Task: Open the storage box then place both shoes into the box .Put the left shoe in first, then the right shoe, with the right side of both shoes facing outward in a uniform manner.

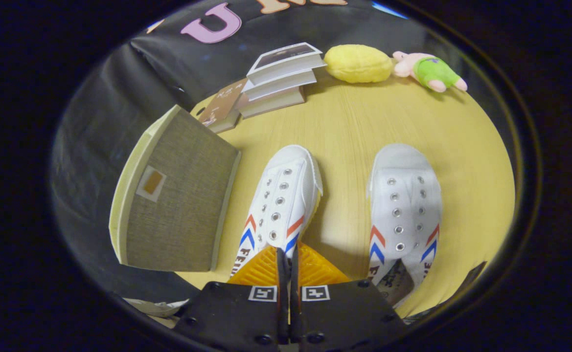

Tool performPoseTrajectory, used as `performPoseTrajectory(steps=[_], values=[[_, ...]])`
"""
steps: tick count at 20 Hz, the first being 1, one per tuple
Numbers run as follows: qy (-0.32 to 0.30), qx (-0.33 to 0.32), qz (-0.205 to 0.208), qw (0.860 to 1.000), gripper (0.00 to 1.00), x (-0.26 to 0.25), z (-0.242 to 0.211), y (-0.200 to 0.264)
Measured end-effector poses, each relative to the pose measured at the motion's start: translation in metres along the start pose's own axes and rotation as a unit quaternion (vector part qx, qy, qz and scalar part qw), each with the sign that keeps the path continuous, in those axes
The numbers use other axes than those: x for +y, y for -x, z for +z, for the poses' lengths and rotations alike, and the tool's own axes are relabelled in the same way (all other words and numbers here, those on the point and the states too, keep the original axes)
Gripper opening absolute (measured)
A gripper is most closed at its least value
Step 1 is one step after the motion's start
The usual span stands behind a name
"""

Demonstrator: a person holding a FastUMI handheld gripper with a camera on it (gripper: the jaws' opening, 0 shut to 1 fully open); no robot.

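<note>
Left shoe [282, 195] just ahead of closed gripper [288, 259], storage box [178, 205] beside.

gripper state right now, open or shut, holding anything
Gripper: fingers shut together with nothing visibly pinched between them, tips over the heel end of the left-hand white canvas shoe with red and blue chevrons.

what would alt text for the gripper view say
The tongs are closed together just at the heel of the left white shoe, the right shoe beside it. A closed storage box stands left; books lie beyond.
</note>
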State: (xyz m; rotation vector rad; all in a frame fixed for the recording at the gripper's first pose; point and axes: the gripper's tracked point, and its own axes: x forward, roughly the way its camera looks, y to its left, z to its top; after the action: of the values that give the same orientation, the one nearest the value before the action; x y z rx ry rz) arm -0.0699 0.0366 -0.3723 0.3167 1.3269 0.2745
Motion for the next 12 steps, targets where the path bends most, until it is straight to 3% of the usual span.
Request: performPoseTrajectory(steps=[6, 12], values=[[-0.055, -0.036, 0.045, 0.997, 0.05, 0.037, 0.015, 0.036], [-0.06, -0.084, 0.072, 0.992, 0.04, 0.088, 0.047, 0.079]])
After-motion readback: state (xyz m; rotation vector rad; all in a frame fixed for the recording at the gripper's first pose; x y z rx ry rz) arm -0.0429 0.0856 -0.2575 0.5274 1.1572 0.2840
